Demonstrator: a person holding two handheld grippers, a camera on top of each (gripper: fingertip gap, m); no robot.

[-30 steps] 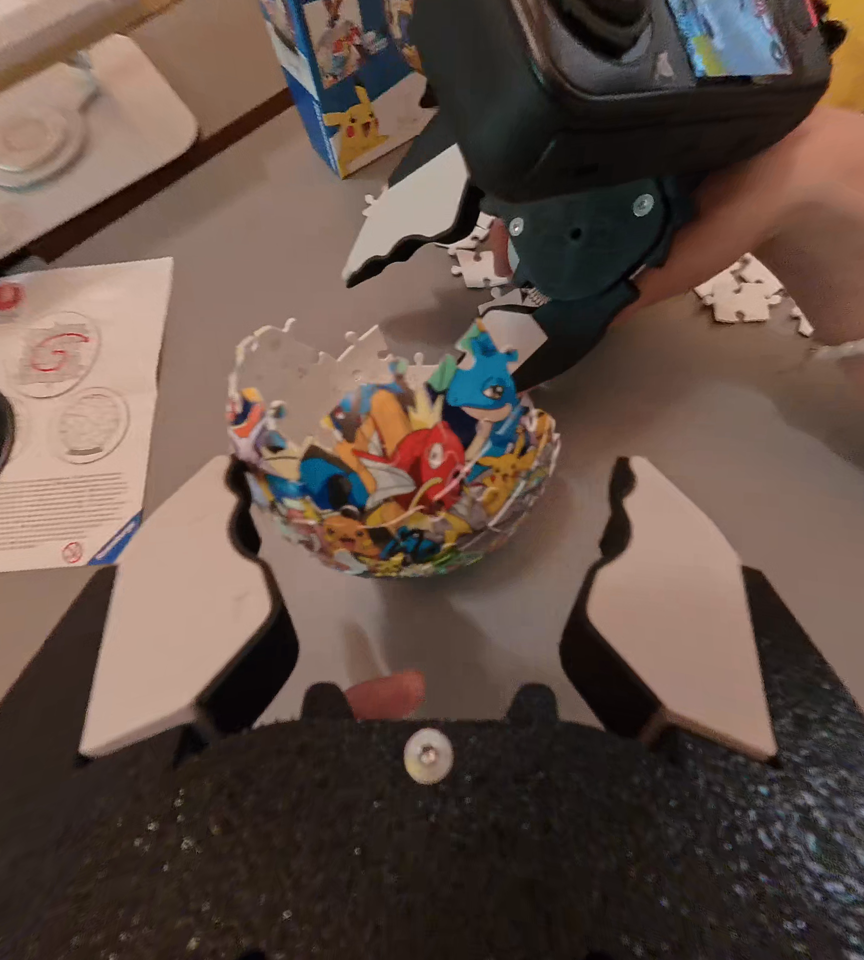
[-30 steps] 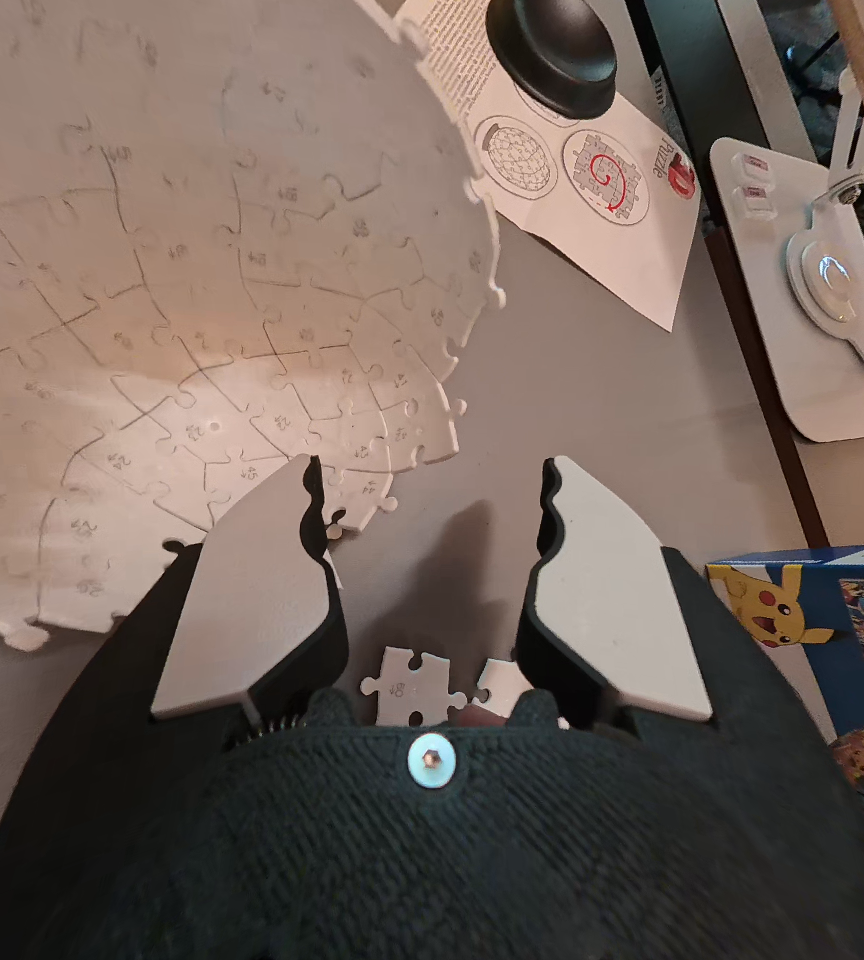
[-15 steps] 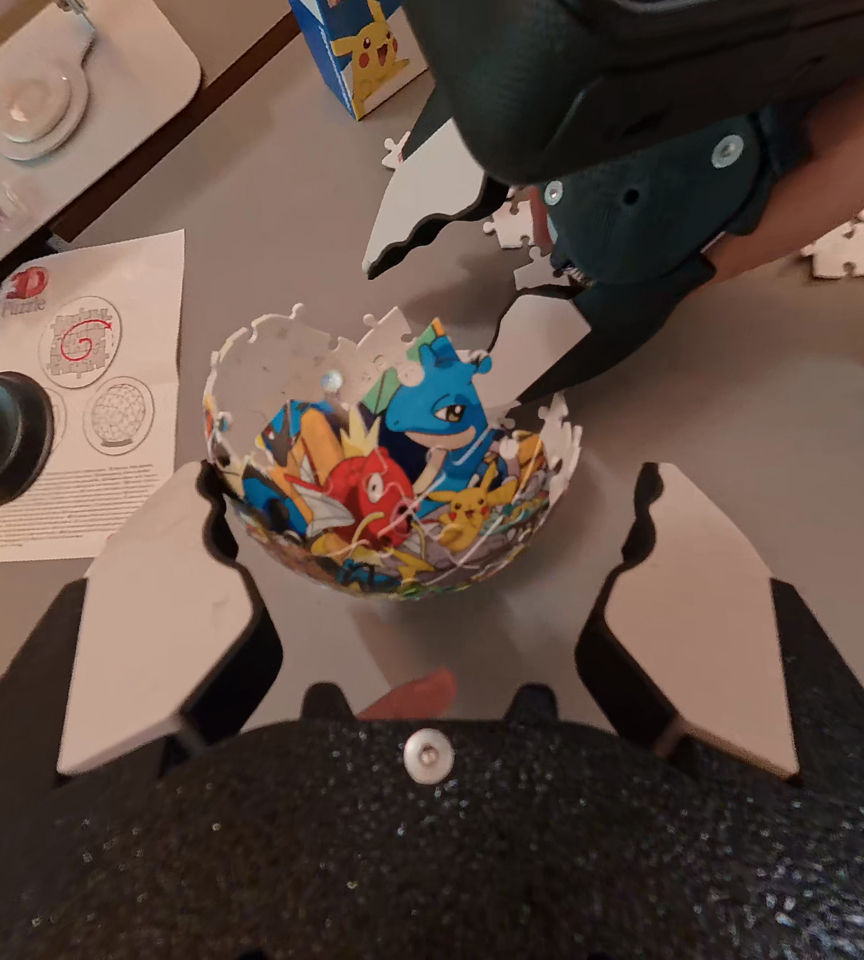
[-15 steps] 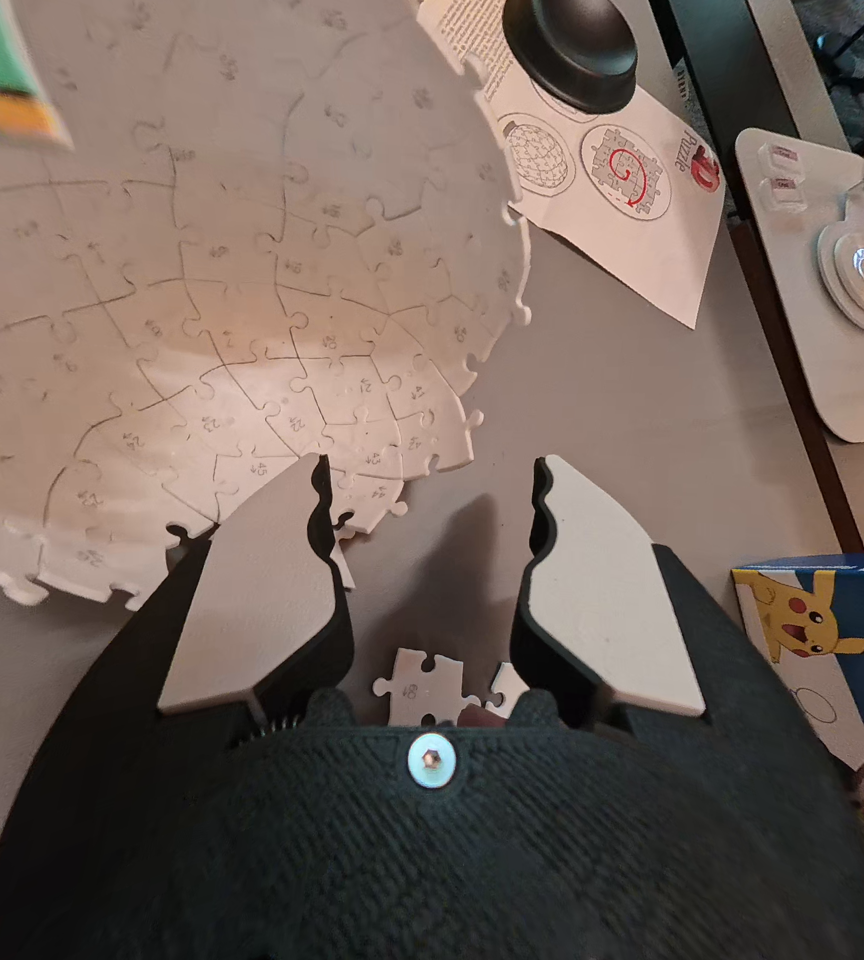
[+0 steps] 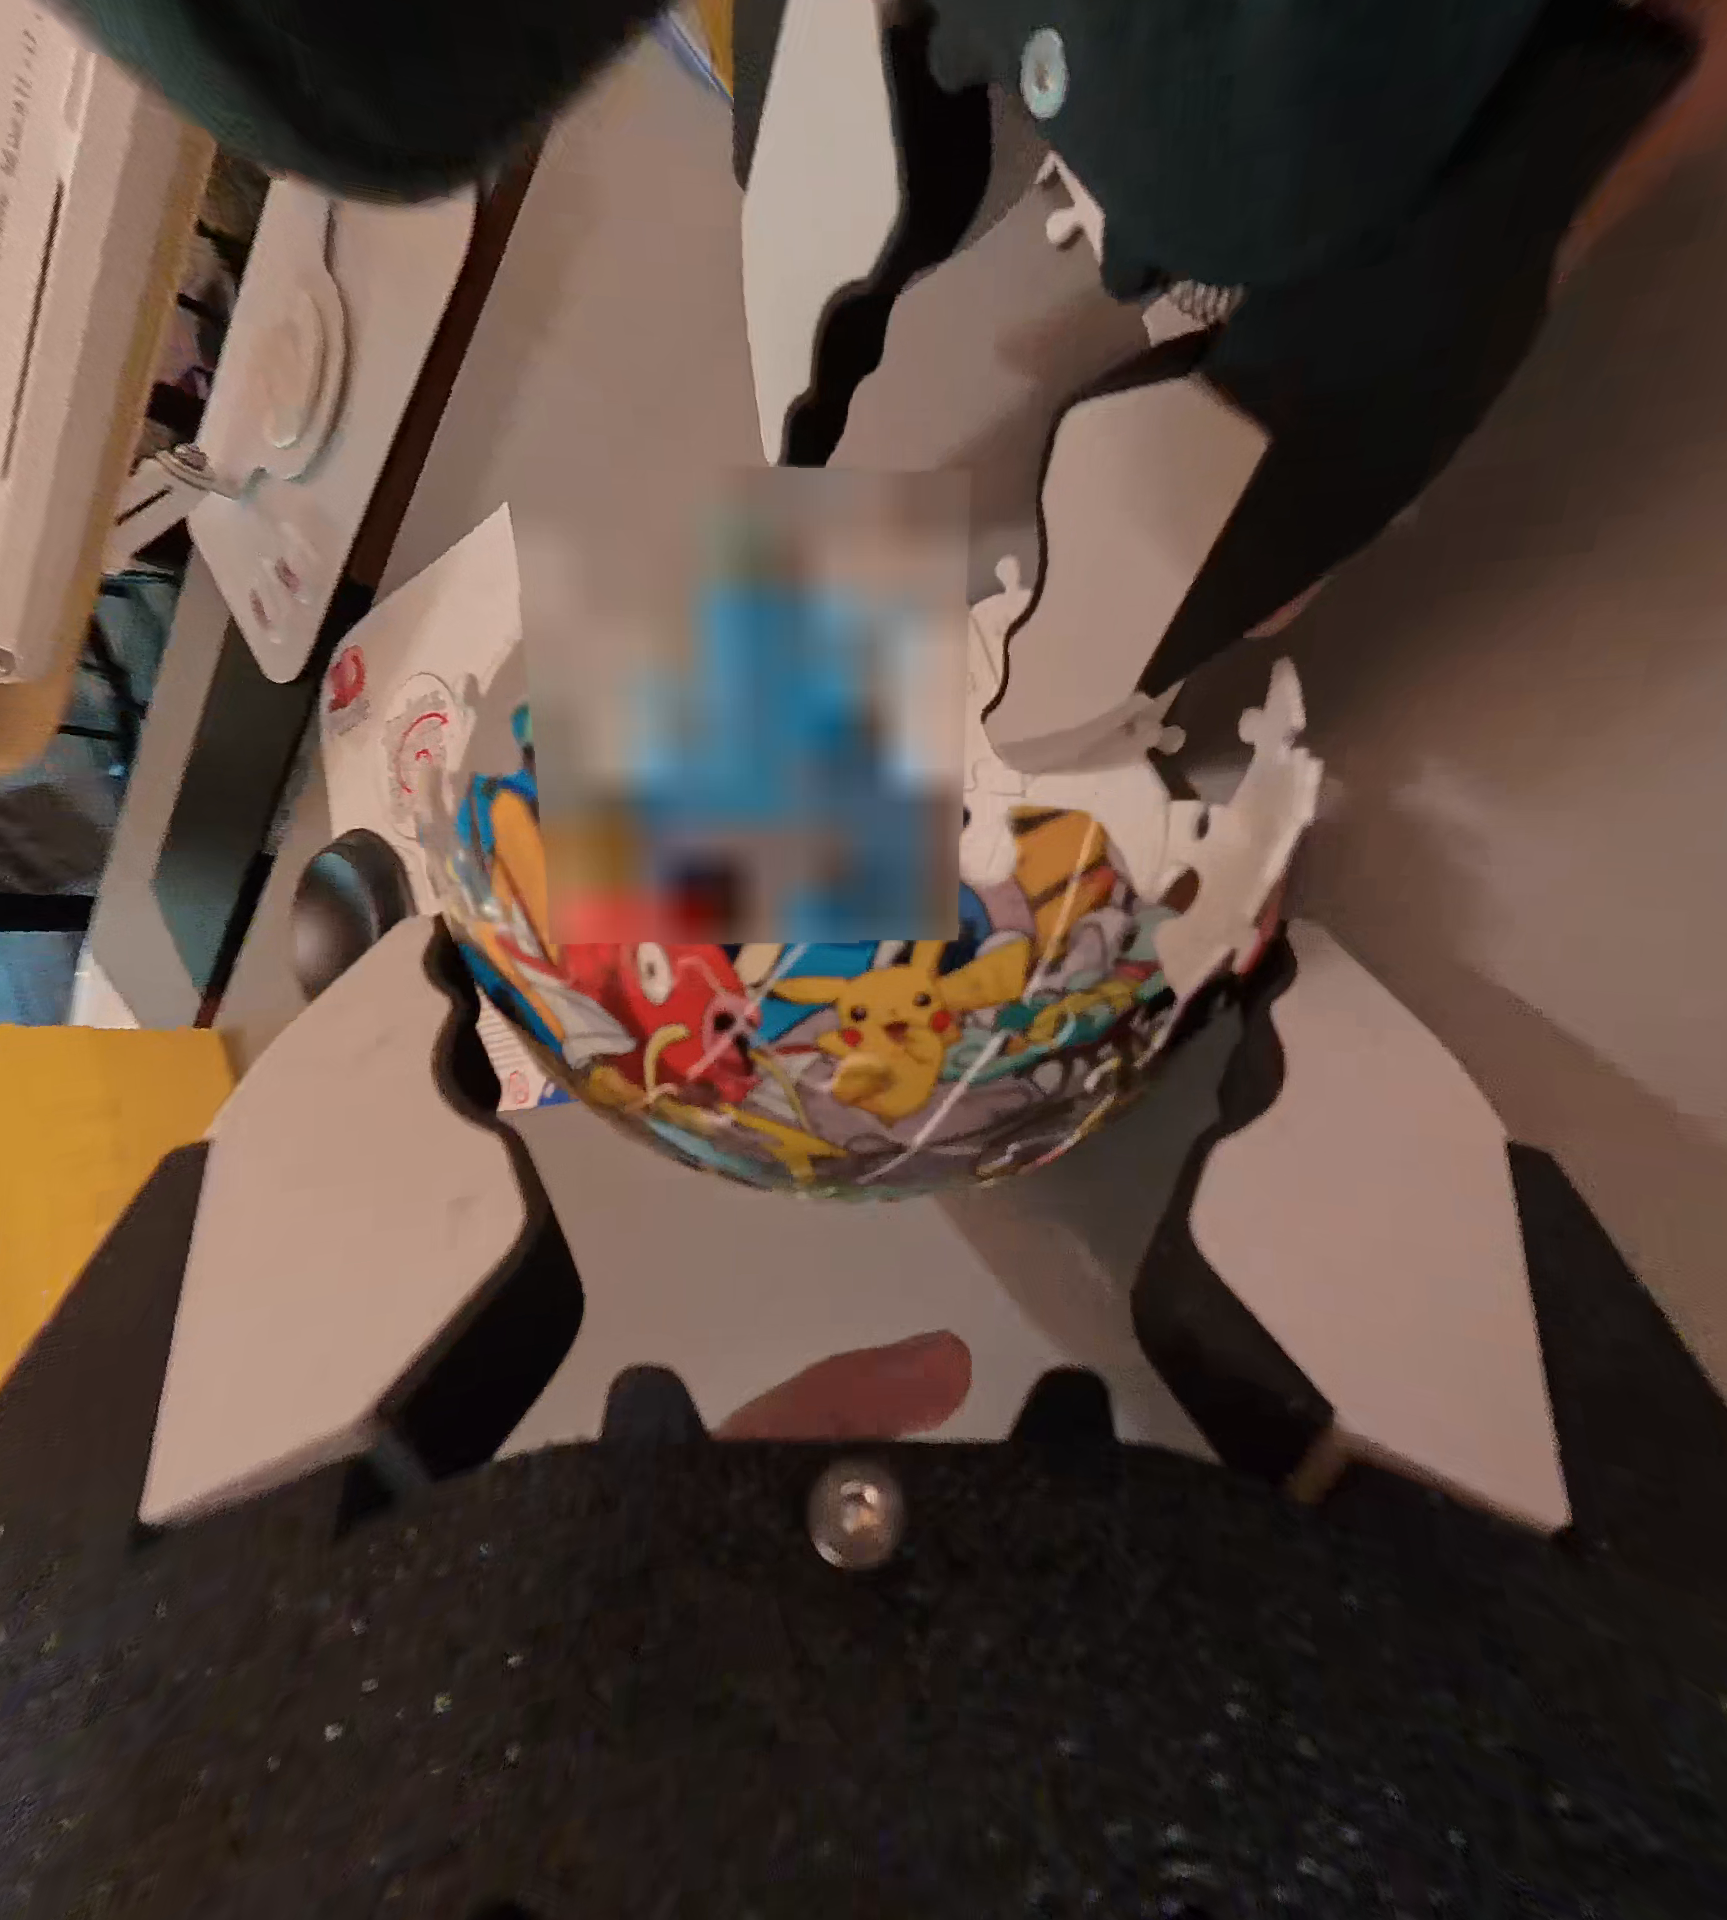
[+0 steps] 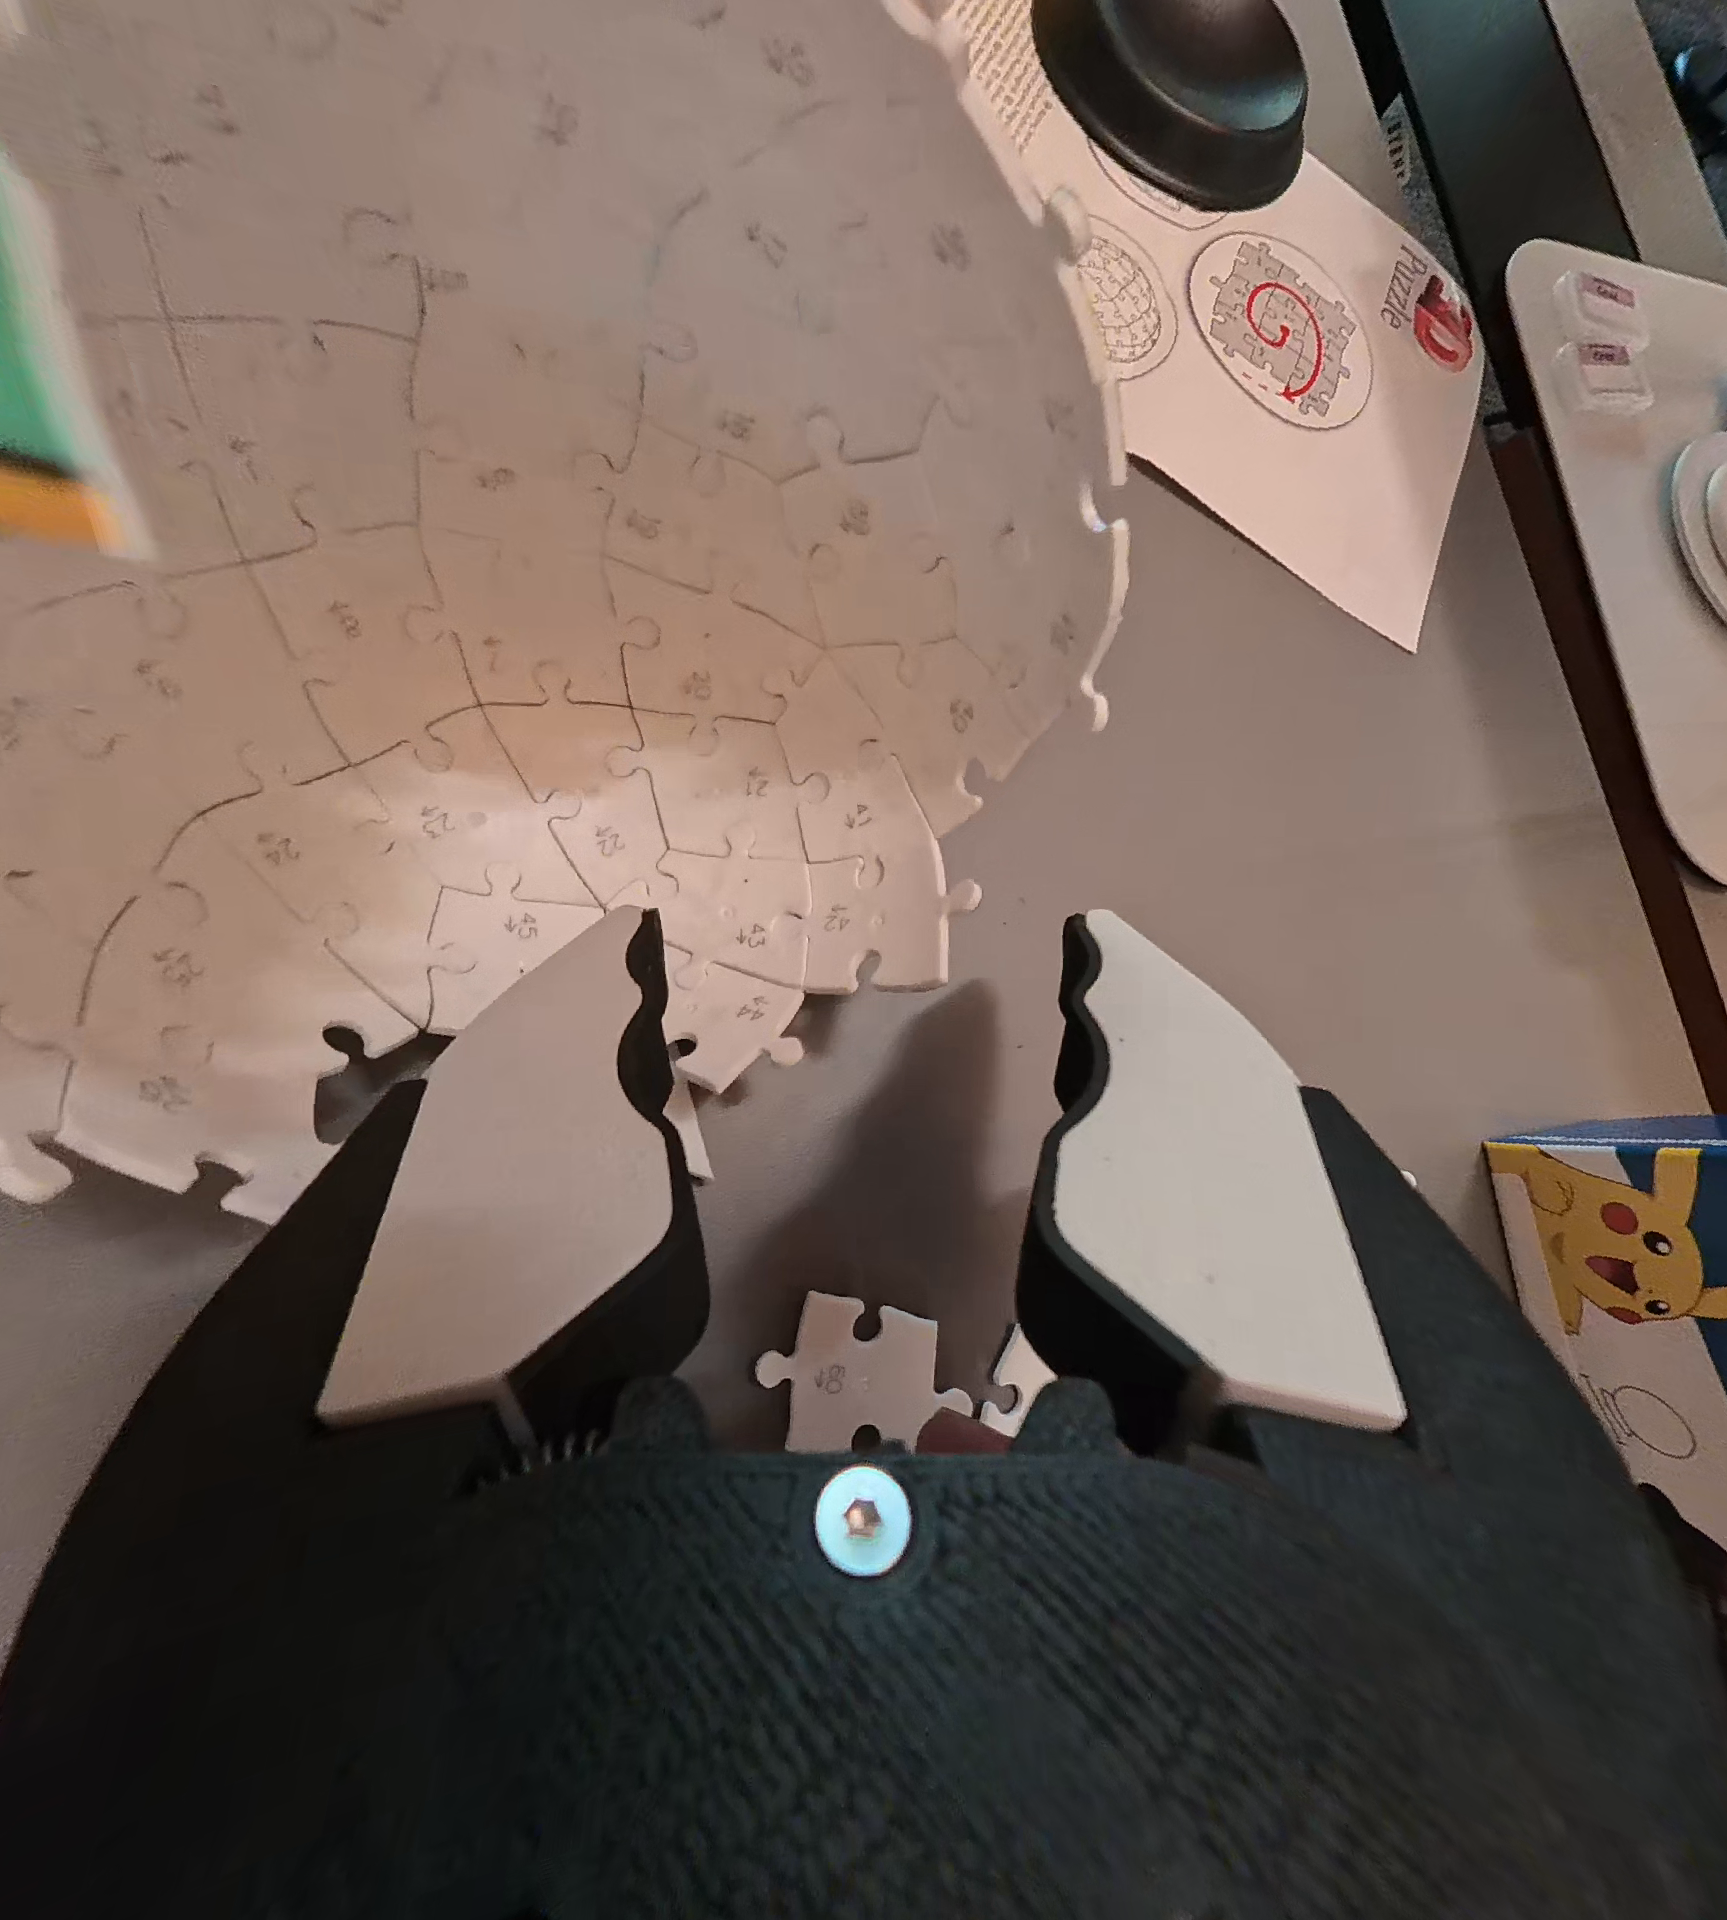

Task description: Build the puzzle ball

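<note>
Now that left claw (image 5: 859, 997), spread wide, brackets the colourful half-built puzzle bowl (image 5: 869, 1049): steadied for right claw (image 6: 864, 966), gaping empty.

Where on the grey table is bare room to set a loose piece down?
Bare grey table lies between the half-built ball, instruction sheet and puzzle box. Crowded: loose pieces sit beneath the right gripper.
</note>
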